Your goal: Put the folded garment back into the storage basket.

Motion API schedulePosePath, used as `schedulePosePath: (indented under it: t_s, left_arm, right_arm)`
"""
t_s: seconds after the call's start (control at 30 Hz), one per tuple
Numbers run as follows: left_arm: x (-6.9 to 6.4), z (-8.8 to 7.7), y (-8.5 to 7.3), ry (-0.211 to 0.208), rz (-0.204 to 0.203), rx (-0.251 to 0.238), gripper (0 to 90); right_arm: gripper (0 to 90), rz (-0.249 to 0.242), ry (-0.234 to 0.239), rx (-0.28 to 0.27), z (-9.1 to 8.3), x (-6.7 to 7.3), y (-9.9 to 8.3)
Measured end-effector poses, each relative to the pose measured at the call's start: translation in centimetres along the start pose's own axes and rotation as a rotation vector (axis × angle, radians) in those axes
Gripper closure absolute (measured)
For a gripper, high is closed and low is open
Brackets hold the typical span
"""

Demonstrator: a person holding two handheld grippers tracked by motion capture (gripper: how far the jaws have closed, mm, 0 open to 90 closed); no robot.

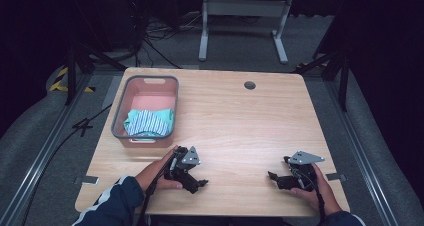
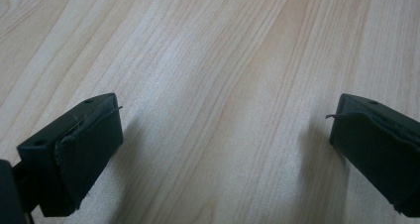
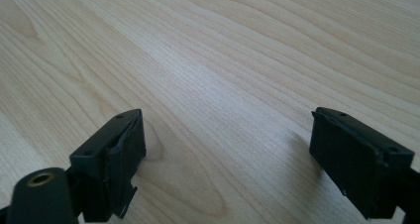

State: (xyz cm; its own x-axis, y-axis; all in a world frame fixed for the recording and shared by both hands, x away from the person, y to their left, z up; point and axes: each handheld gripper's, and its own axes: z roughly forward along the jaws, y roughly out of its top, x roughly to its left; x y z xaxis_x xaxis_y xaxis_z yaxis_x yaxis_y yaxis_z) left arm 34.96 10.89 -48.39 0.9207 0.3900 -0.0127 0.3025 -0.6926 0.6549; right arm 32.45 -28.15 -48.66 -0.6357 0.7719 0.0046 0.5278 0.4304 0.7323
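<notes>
My left gripper (image 1: 199, 184) rests low over the wooden table (image 1: 235, 121) near its front edge, left of centre, held by a hand in a dark blue sleeve. Its jaws stand wide apart with only bare wood between them (image 2: 225, 135). My right gripper (image 1: 276, 176) sits near the front right of the table, pointing left, also open, with nothing between its jaws (image 3: 225, 149). A grey-rimmed pink basket (image 1: 120, 113) stands at the left side of the table and holds a folded cloth with teal and white stripes (image 1: 148, 122).
A round grommet hole (image 1: 249, 85) is set in the table near its far edge. Beyond the table stand a white frame (image 1: 243, 16) and loose cables on a grey floor. Metal rails run along both sides.
</notes>
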Motion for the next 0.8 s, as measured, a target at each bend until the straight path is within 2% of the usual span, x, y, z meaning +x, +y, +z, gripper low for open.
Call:
schedulePosePath:
  t_s: [0.8]
  left_arm:
    - [0.04, -0.01, 0.03, -0.001, 0.006, 0.004, 0.0]
  right_arm:
    - [13.9, -0.006, 0.007, 0.001, 0.05, -0.13, 0.04]
